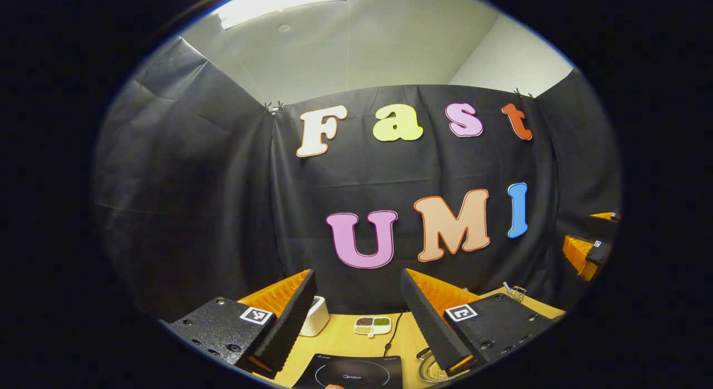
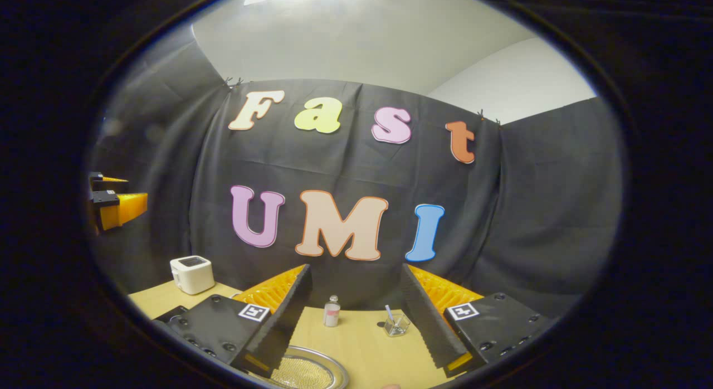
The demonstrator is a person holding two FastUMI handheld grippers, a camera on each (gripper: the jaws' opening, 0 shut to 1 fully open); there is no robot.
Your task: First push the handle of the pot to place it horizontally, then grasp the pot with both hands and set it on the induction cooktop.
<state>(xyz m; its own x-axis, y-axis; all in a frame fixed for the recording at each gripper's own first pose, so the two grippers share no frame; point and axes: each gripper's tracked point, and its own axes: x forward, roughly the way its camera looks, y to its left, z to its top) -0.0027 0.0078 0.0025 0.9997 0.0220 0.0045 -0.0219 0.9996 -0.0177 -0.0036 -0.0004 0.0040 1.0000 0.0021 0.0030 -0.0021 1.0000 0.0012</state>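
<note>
Wooden table (image 1: pixel 345 341) bearing the induction cooktop (image 1: pixel 352 371) at the near edge. Left gripper (image 1: pixel 356 322) and right gripper (image 2: pixel 353 322) both held above it, fingers spread apart, gripping nothing. Pot rim (image 2: pixel 305 369) lies below the right gripper. Small bottle (image 2: pixel 332 311) stands behind.

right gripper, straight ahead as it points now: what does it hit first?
Probably nothing before the booth's black cloth wall. The right gripper is open and aimed above the table, so the small bottle and glass cup look below its line. Depth is uncertain.
</note>
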